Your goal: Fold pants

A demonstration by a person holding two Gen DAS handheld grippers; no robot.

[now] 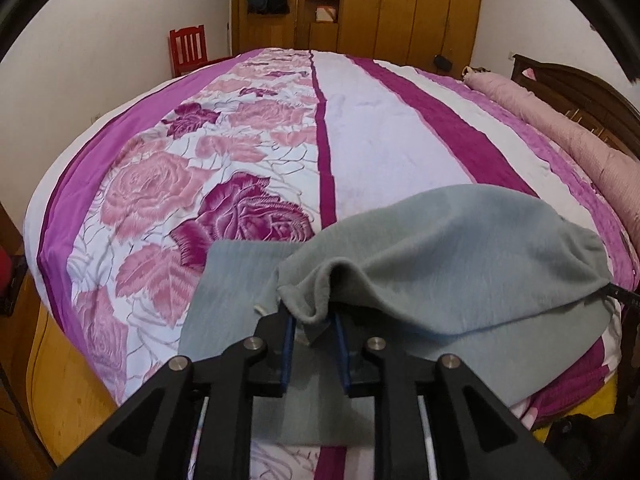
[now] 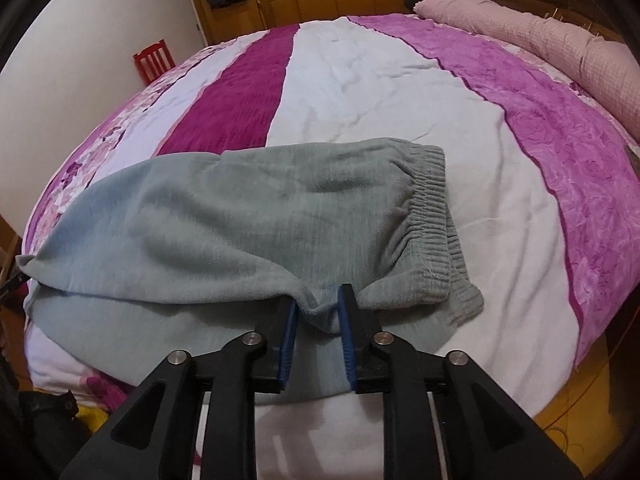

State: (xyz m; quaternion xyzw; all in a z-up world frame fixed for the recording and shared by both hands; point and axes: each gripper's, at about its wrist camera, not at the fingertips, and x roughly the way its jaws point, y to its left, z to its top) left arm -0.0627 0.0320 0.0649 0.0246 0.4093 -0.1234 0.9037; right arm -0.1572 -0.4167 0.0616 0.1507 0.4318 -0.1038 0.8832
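A: What surrounds the soft grey fleece pants [image 2: 248, 216]?
B: They lie folded on the pink-and-magenta floral bedspread [image 1: 360, 128] — a long pink bolster pillow [image 2: 560, 40] beyond them, a red wooden chair [image 1: 188, 46] off the bed's far edge.
A: And the tongs?
B: Both tilt down at the pants' near edge. Left gripper [image 1: 314, 326] and right gripper [image 2: 318, 312] stand parted — fabric bunched between them, unpinched.

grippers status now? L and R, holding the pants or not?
Left gripper: jaws parted, grey pants edge between them, grip unclear.
Right gripper: the same.
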